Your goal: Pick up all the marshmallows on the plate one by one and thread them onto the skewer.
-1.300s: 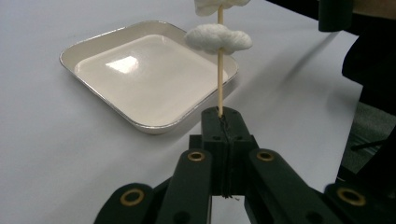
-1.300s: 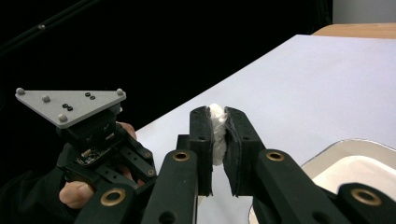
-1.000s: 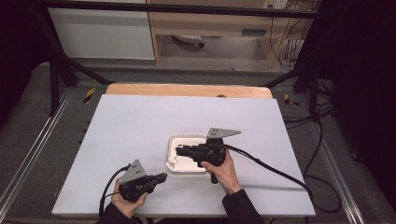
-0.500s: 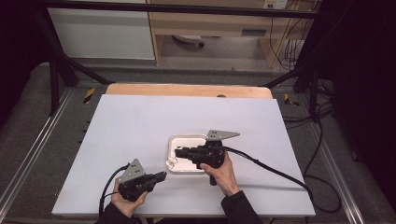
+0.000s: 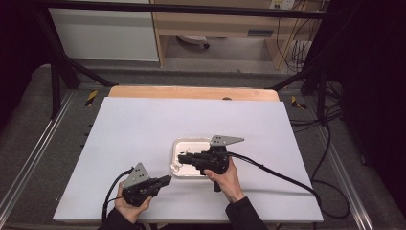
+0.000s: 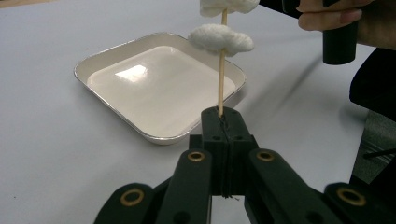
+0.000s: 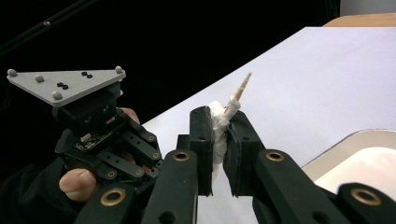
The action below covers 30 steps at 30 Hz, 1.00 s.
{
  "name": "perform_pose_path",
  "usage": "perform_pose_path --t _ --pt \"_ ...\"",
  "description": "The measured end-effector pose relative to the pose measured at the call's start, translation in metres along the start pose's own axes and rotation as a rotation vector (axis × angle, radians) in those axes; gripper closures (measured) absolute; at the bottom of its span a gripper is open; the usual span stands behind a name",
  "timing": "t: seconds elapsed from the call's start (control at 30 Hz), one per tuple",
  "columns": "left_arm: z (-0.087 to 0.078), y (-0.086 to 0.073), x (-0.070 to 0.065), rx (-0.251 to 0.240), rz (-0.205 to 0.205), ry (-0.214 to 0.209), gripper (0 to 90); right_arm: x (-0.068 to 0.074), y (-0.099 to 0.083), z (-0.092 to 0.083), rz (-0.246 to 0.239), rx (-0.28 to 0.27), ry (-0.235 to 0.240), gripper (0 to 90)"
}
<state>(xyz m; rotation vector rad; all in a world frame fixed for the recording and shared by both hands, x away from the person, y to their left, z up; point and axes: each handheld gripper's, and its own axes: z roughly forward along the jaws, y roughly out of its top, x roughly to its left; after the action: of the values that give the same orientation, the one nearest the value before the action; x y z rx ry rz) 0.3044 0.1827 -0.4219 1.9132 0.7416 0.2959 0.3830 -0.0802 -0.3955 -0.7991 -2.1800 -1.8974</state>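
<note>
Covering wooden table, white sheet; dark room, cables.

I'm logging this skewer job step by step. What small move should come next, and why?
Probably draw the right claw along the skewer toward its tip. It is shut on the top white piece, and the left claw clamps the skewer's base. A second piece sits lower on the skewer, and the tray lies empty beside it.
</note>
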Motion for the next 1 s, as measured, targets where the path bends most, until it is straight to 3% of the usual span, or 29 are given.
perform_pose_path --t 0.33,0.7,0.87,1.0 --pt "-0.001 0.000 0.000 -0.023 0.006 -0.009 89.0 0.001 0.004 -0.004 -0.018 0.008 -0.029 77.1" --pt "-0.002 -0.001 0.003 -0.027 0.006 0.006 89.1 0.004 0.016 -0.019 -0.059 -0.010 -0.112 47.9" --pt "-0.003 -0.001 0.005 -0.028 0.001 0.015 89.0 0.001 0.014 -0.027 -0.092 0.030 -0.183 27.1" --pt "-0.005 -0.001 0.007 -0.025 -0.001 0.024 89.0 -0.004 0.007 -0.035 -0.110 0.072 -0.235 15.9"
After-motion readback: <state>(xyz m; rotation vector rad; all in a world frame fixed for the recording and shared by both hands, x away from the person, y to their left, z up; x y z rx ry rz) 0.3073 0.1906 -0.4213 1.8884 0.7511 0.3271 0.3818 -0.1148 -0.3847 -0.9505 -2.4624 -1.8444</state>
